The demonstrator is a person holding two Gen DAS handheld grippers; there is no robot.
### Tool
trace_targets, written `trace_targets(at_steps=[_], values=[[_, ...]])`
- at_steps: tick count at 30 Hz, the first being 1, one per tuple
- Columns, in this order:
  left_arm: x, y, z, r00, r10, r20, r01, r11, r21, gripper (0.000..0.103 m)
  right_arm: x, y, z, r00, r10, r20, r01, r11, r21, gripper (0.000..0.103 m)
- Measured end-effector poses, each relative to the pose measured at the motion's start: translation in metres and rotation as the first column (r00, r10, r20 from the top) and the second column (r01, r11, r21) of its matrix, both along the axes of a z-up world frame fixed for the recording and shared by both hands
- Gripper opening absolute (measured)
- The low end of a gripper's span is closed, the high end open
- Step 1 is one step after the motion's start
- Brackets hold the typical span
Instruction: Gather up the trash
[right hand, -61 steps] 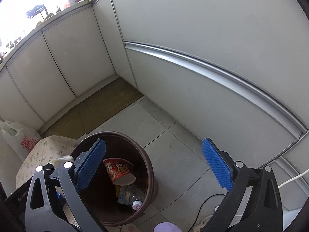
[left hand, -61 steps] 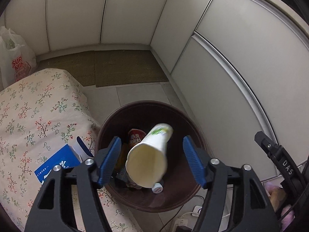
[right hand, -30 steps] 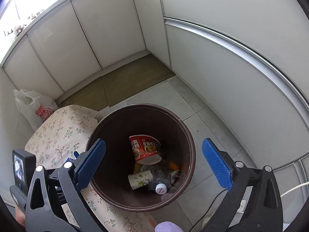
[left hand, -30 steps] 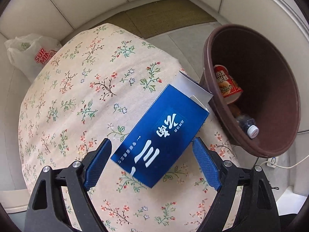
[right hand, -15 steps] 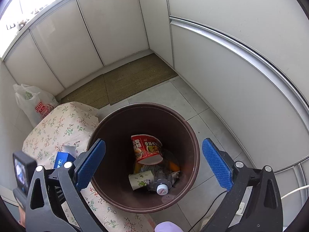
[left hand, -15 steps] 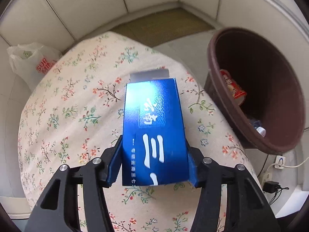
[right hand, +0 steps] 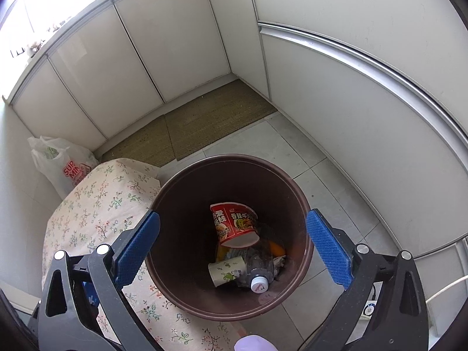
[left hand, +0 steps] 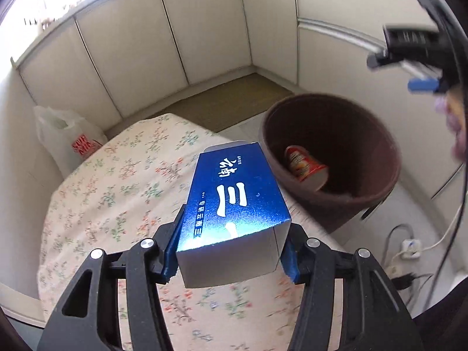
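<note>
My left gripper (left hand: 231, 259) is shut on a blue carton (left hand: 231, 199) with white lettering and holds it lifted above the floral-cloth table (left hand: 117, 193), left of the brown trash bin (left hand: 351, 201). My right gripper (right hand: 232, 245) is open and empty, hovering over the bin (right hand: 175, 263). Inside the bin lie a red noodle cup (right hand: 234, 223), a white paper cup (right hand: 226, 270) and a clear plastic bottle (right hand: 259, 272). The noodle cup also shows in the left wrist view (left hand: 305, 168).
A white plastic shopping bag (right hand: 63, 165) stands on the floor behind the table. A woven mat (right hand: 199, 122) lies along white cabinet doors (right hand: 163, 49). Cables and a power strip (left hand: 409, 245) lie on the floor right of the bin.
My left gripper closed on the blue carton on the table and has lifted it off the cloth, tilting toward the bin. My right gripper stays open over the bin.
</note>
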State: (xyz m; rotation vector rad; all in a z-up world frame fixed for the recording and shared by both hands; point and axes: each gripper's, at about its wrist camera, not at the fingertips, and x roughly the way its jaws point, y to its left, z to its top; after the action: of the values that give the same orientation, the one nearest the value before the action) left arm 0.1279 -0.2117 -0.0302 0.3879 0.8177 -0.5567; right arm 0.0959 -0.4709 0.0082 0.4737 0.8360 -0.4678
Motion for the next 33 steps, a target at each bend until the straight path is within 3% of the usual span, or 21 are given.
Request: trace_targets(at_steps=[4, 7, 11, 13, 16, 18, 20, 23, 24, 26, 28, 29, 30, 31, 32, 33], values=[[0.019, -0.028, 0.029, 0.991, -0.024, -0.132, 0.008, 0.993, -0.119, 0.054, -0.011, -0.019, 0.002, 0.998, -0.054, 0.023, 0.053, 0.998, 0.028, 0.096], [0.031, -0.063, 0.041, 0.974, -0.034, -0.222, 0.000, 0.988, -0.153, 0.054, -0.025, -0.041, 0.002, 0.992, -0.118, 0.046, 0.115, 0.991, 0.075, 0.096], [0.050, -0.110, 0.046, 0.958, -0.046, -0.284, -0.003, 0.985, -0.170, 0.057, -0.042, -0.066, -0.001, 0.978, -0.195, 0.071, 0.183, 0.972, 0.149, 0.096], [0.060, -0.128, 0.040, 0.937, -0.046, -0.346, -0.020, 0.983, -0.183, 0.074, -0.048, -0.074, -0.003, 0.972, -0.223, 0.076, 0.207, 0.963, 0.175, 0.096], [0.060, -0.131, 0.038, 0.931, -0.012, -0.364, -0.069, 0.975, -0.210, 0.079, -0.053, -0.081, -0.005, 0.967, -0.242, 0.075, 0.223, 0.954, 0.201, 0.096], [0.053, -0.123, 0.040, 0.939, 0.006, -0.344, -0.086, 0.972, -0.218, 0.084, -0.054, -0.082, -0.004, 0.967, -0.243, 0.076, 0.225, 0.955, 0.196, 0.096], [0.047, -0.114, 0.043, 0.957, 0.050, -0.285, -0.102, 0.980, -0.171, 0.085, -0.054, -0.077, -0.002, 0.968, -0.237, 0.082, 0.220, 0.959, 0.181, 0.096], [0.019, -0.092, 0.063, 0.993, 0.108, -0.058, -0.112, 0.991, -0.079, 0.085, -0.055, -0.058, 0.006, 0.974, -0.202, 0.104, 0.184, 0.970, 0.160, 0.096], [0.006, -0.084, 0.072, 0.990, 0.135, 0.037, -0.132, 0.989, -0.072, 0.086, -0.057, -0.051, 0.009, 0.974, -0.190, 0.124, 0.168, 0.972, 0.167, 0.096], [-0.027, -0.064, 0.094, 0.960, 0.188, 0.206, -0.171, 0.980, -0.100, 0.094, -0.066, -0.029, 0.023, 0.969, -0.135, 0.206, 0.101, 0.981, 0.167, 0.096], [-0.067, -0.035, 0.116, 0.898, 0.268, 0.350, -0.207, 0.957, -0.202, 0.097, -0.082, -0.002, 0.039, 0.957, -0.099, 0.274, 0.077, 0.993, 0.090, 0.096], [-0.083, -0.020, 0.122, 0.872, 0.313, 0.375, -0.217, 0.936, -0.278, 0.097, -0.092, 0.012, 0.047, 0.949, -0.082, 0.304, 0.072, 0.996, 0.044, 0.096], [-0.093, -0.007, 0.123, 0.877, 0.337, 0.343, -0.219, 0.915, -0.340, 0.097, -0.104, 0.028, 0.054, 0.939, -0.059, 0.338, 0.066, 0.998, -0.009, 0.096], [-0.098, 0.004, 0.122, 0.900, 0.338, 0.276, -0.226, 0.902, -0.367, 0.097, -0.119, 0.047, 0.060, 0.930, -0.038, 0.365, 0.064, 0.996, -0.061, 0.096], [-0.102, 0.012, 0.117, 0.929, 0.315, 0.195, -0.234, 0.908, -0.348, 0.097, -0.134, 0.067, 0.062, 0.922, -0.018, 0.387, 0.065, 0.992, -0.109, 0.096], [-0.104, 0.016, 0.112, 0.943, 0.296, 0.153, -0.236, 0.918, -0.318, 0.097, -0.148, 0.082, 0.062, 0.917, -0.001, 0.399, 0.063, 0.988, -0.143, 0.096]])
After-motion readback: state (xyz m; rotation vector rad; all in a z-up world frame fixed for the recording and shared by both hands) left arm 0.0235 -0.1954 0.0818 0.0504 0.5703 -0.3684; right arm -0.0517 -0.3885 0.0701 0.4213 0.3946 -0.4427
